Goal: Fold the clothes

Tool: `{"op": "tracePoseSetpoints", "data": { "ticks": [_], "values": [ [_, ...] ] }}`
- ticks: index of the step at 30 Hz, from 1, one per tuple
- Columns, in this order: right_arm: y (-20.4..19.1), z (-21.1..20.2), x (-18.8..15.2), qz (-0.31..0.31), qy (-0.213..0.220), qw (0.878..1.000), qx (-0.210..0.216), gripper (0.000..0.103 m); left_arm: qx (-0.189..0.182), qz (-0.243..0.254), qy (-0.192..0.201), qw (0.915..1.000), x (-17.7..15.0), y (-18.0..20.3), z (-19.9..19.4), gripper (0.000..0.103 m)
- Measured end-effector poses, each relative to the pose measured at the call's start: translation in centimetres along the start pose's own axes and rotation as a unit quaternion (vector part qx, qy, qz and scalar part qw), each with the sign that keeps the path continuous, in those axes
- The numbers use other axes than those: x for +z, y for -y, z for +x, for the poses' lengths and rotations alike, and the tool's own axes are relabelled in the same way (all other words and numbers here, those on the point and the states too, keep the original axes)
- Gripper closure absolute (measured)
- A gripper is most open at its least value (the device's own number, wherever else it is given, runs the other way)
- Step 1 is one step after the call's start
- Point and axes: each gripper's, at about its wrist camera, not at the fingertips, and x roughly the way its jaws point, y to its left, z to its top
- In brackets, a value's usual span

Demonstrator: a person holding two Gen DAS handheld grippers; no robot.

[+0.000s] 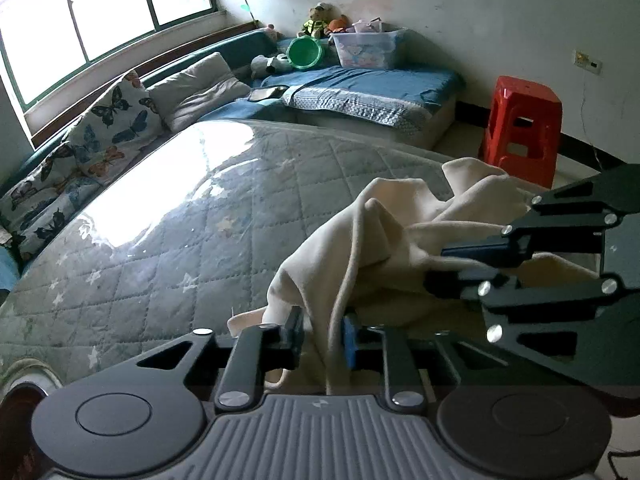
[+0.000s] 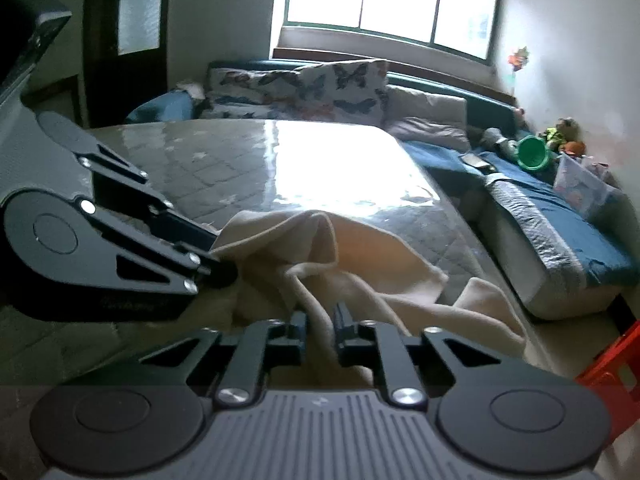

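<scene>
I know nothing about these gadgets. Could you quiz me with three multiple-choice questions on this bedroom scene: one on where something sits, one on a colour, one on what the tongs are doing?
1. Where does the cream cloth lie?
A. On the quilted mattress
B. On the stool
C. In the storage box

2. What colour is the plastic stool?
A. Green
B. Red
C. White

3. What are the left tongs and right tongs doing?
A. Both hang empty
B. Only one holds cloth
C. Each pinches the cloth

Answers: 1 A, it lies bunched on the mattress near its edge. 2 B, it is bright red by the wall. 3 C, fabric runs between each pair of fingers.

Right hand-held gripper point(image 2: 321, 330) pinching cream garment point(image 2: 360, 264), quilted mattress point(image 2: 240, 168)
</scene>
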Motion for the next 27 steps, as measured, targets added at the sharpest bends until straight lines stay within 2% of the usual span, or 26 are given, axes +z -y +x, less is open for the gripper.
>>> {"op": "tracePoseSetpoints", "data": {
  "ticks": [2,4,5,6,9,19,23,27],
  "values": [
    [0.4,-0.5,0.0,0.011,0.009,1.000,-0.003,0.097,0.002,0.004,0.002,1.0000,0.2,0.2,0.1,0.069],
    [0.8,-1.2,0.0,0.013,0.015,1.000,-0.012,0.099,0.003,0.006,0.003,1.0000,0.4,0.4,0.4,0.071],
    [1.1,-1.5,0.1,0.015,0.020,1.000,-0.017,0.099,0.003,0.004,0.002,1.0000,0.5,0.3,0.5,0.075],
    [1.4,-1.8,0.2,0.017,0.024,0.999,-0.023,0.099,0.002,0.001,0.002,1.0000,0.5,0.1,0.6,0.086],
    [2.5,-3.0,0.8,0.029,0.039,0.998,-0.041,0.099,0.007,-0.019,0.006,0.9998,0.3,-1.0,0.2,0.091],
    [5.4,-5.8,3.0,0.057,0.087,0.991,-0.086,0.100,0.051,-0.078,0.029,0.9952,-0.5,-6.8,-2.6,0.094],
    [5.5,-5.8,3.6,0.056,0.089,0.991,-0.086,0.100,0.080,-0.105,0.029,0.9908,-1.7,-10.2,-4.0,0.094],
    [4.9,-5.3,4.2,0.055,0.092,0.992,-0.073,0.100,0.122,-0.140,0.027,0.9823,-3.5,-14.5,-5.9,0.094]
  ]
}}
